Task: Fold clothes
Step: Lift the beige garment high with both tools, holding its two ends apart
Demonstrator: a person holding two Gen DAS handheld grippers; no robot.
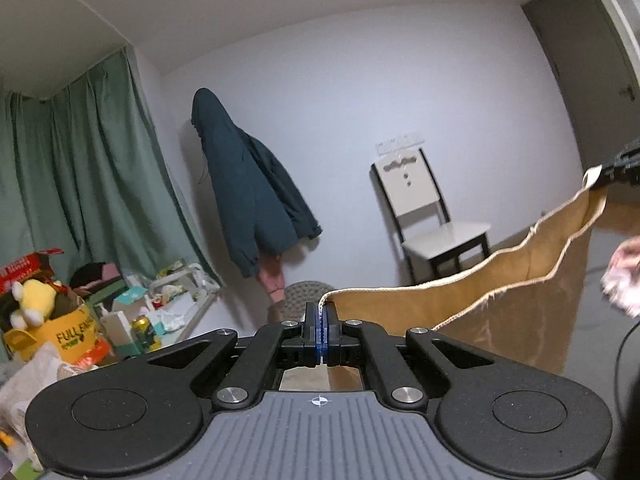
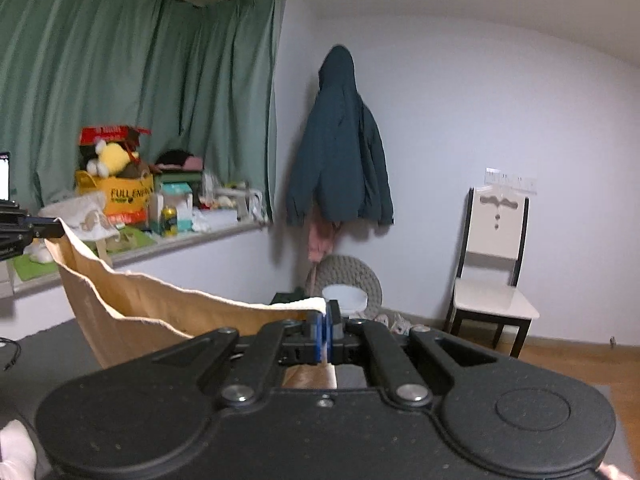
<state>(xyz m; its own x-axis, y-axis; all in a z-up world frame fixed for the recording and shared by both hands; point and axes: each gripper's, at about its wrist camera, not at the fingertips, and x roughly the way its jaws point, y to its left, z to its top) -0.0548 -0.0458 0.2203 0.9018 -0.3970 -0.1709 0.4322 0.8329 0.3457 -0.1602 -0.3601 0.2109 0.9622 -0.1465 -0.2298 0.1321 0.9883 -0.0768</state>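
Each hand-held gripper, left (image 1: 321, 322) and right (image 2: 326, 326), clamps a corner of the tan cloth (image 1: 520, 280) sagging between them.

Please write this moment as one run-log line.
phase: lift | left gripper: shut on tan cloth | right gripper: shut on tan cloth | cloth: held up, sagging between

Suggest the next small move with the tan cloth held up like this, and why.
Probably lower both together toward the grey surface to lay it flat. The left hand-held gripper and right hand-held gripper each pinch a corner of the tan cloth, which hangs doubled and sagging between them.
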